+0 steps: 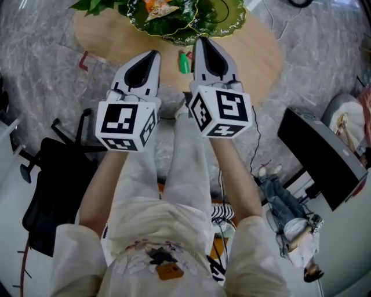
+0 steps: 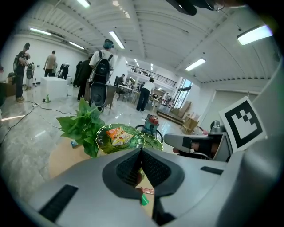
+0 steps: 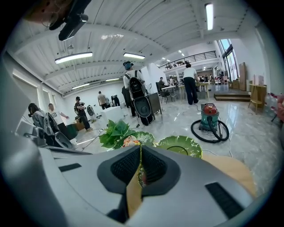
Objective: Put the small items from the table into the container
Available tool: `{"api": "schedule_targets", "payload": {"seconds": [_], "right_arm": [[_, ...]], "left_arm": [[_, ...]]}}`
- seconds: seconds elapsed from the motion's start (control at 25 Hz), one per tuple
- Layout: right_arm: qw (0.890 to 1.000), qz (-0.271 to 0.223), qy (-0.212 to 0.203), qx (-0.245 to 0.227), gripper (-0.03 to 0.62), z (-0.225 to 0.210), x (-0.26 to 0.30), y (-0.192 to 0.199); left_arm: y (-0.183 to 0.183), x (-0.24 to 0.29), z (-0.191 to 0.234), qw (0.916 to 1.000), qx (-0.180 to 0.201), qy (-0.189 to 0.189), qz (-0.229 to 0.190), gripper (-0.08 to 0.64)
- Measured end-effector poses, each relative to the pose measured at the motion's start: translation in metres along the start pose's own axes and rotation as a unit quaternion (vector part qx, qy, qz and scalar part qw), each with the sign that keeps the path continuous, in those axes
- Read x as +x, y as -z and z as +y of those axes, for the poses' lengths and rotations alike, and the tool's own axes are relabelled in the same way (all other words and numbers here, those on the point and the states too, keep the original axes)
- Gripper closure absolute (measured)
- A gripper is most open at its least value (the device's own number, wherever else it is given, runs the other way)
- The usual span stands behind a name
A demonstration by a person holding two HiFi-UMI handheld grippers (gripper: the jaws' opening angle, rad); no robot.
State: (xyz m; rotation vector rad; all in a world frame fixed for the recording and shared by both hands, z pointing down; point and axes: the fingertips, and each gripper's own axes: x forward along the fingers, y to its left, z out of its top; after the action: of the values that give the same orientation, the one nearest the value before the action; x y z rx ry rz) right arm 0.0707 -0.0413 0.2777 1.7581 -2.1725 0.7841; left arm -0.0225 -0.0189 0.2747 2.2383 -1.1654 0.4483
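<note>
A round wooden table carries two green leaf-shaped dishes. The left dish holds an orange snack packet; the right dish looks empty. A small green item lies on the wood near the front edge, with a small red item beside it. My left gripper hovers just left of them, jaws together and empty. My right gripper is just right of them, shut and empty, its tip by the dishes' rim.
A leafy green plant stands at the table's far left, with a small blue thing on the wood by it. A black chair is at the left, a black box at the right. People and a vacuum cleaner stand beyond.
</note>
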Motion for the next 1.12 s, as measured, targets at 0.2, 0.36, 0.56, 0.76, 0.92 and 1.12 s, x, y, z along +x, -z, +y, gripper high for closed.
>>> {"api": "schedule_targets", "payload": {"seconds": [0.2, 0.36, 0.56, 0.76, 0.92, 1.12], "right_arm": [[1.0, 0.01, 0.001, 0.0, 0.581, -0.013, -0.01, 0.016], [1.0, 0.022, 0.001, -0.002, 0.581, -0.022, -0.018, 0.031], [0.999, 0.039, 0.001, -0.004, 0.581, -0.034, -0.031, 0.049], [0.999, 0.051, -0.002, 0.003, 0.581, -0.048, -0.046, 0.061], [0.998, 0.058, -0.005, 0.007, 0.581, -0.061, -0.054, 0.072], [0.998, 0.058, -0.004, 0.008, 0.581, -0.077, -0.063, 0.081]], "left_arm": [[0.009, 0.004, -0.011, 1.0, 0.002, 0.004, 0.009, 0.565], [0.02, 0.008, -0.018, 0.9999, 0.001, 0.007, 0.016, 0.565], [0.033, 0.016, -0.032, 0.9995, 0.001, 0.015, 0.026, 0.565], [0.044, 0.021, -0.048, 0.9992, 0.001, 0.021, 0.035, 0.565], [0.055, 0.024, -0.061, 0.9988, 0.002, 0.022, 0.044, 0.565], [0.068, 0.028, -0.074, 0.9981, 0.013, 0.025, 0.054, 0.565]]}}
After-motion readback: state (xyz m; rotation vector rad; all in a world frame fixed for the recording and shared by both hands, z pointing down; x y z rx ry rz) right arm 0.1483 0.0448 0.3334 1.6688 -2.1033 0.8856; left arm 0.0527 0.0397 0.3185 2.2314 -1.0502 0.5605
